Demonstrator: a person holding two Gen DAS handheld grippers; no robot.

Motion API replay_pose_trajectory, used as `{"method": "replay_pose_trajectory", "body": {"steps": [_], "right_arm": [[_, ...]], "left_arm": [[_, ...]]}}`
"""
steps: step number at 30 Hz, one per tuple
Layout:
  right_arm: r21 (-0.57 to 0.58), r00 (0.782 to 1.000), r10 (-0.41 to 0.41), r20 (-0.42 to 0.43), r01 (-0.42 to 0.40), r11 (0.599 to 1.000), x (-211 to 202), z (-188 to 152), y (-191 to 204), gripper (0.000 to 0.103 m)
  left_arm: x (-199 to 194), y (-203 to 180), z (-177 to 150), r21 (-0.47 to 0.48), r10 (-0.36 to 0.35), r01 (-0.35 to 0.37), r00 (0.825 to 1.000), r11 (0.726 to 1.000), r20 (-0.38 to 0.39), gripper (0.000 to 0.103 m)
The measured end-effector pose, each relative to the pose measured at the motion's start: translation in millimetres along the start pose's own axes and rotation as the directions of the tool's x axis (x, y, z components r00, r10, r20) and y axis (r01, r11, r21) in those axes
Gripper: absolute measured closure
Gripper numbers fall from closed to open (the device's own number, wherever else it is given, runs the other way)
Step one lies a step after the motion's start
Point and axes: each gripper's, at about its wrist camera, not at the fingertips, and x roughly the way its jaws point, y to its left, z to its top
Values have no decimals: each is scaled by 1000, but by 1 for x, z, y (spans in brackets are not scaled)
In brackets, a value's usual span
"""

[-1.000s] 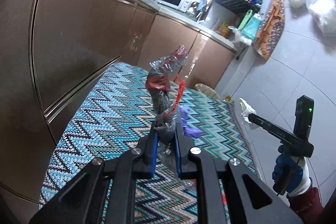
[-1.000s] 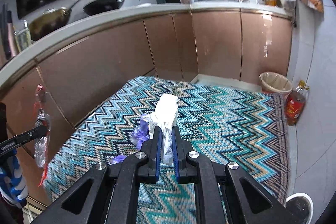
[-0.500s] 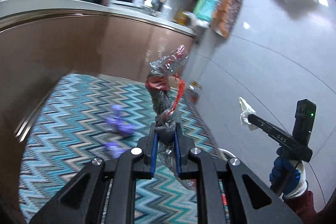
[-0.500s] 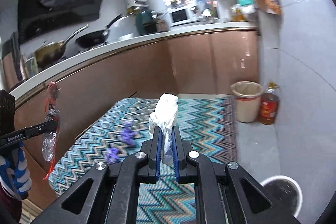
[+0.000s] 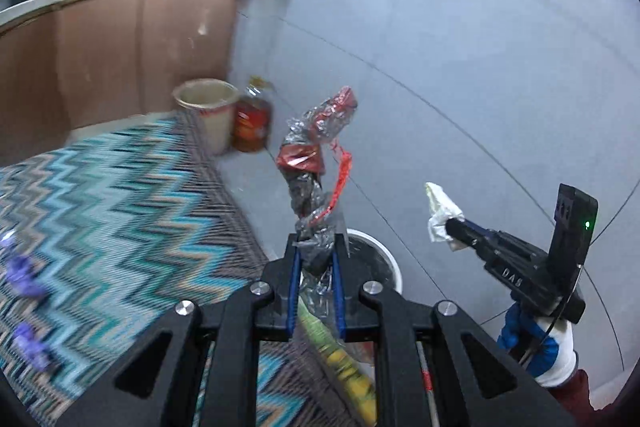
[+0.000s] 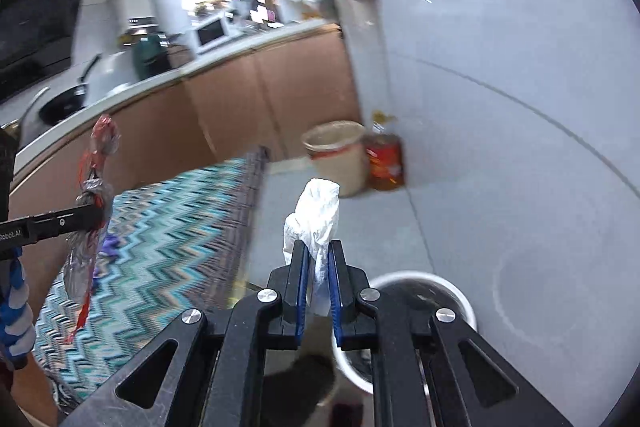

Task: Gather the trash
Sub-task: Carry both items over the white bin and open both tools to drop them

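Lying on the zigzag rug [image 5: 120, 211] at far left are small purple scraps [image 5: 24, 275], blurred. Right of them, the left gripper [image 5: 316, 251] has its jaws clamped on a wrapper [image 5: 312, 163]: crinkled clear and silver film twisted into a stalk, with red patches and a red strip hanging loose. It stands up between the blue pads. Behind it a cream bin [image 5: 208, 107] sits beside a red-labelled bottle [image 5: 252, 123] at the wall; the bin's contents cannot be seen. Just under the wrapper, a white-rimmed bin [image 5: 380, 259] with a dark inside stands on grey floor. Further right, the right gripper [image 6: 318, 259] is clamped on a tissue [image 6: 316, 219], white, crumpled and upright above that same bin. "RobotAI" reads on the left gripper's side in the right view; the right one carries letters, roughly "DAS".
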Motion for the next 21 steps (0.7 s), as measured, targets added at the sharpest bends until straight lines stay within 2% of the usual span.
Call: {"method": "replay_pose_trajectory", "body": {"steps": [5, 9, 12, 16, 19, 21], "right_arm": [[56, 997, -46, -60, 49, 997, 25, -12, -40, 91], [87, 993, -70, -95, 78, 993, 40, -16, -62, 91], [114, 989, -86, -118, 99, 989, 52, -19, -76, 91], [144, 985, -95, -145, 116, 983, 65, -25, -92, 85], [156, 982, -101, -159, 126, 980, 72, -28, -97, 76], [163, 982, -98, -164, 125, 979, 73, -31, -100, 73]], "left_arm": [[76, -39, 6, 51, -17, 22, 996, 998, -88, 90], [136, -65, 6, 76, -26, 39, 986, 996, -164, 90], [170, -74, 2, 87, -18, 37, 979, 996, -204, 89], [204, -79, 0, 77, -19, 41, 966, 996, -256, 88], [222, -77, -2, 56, -33, 51, 959, 997, -283, 78], [226, -74, -4, 45, -40, 55, 957, 998, -287, 65]]}}
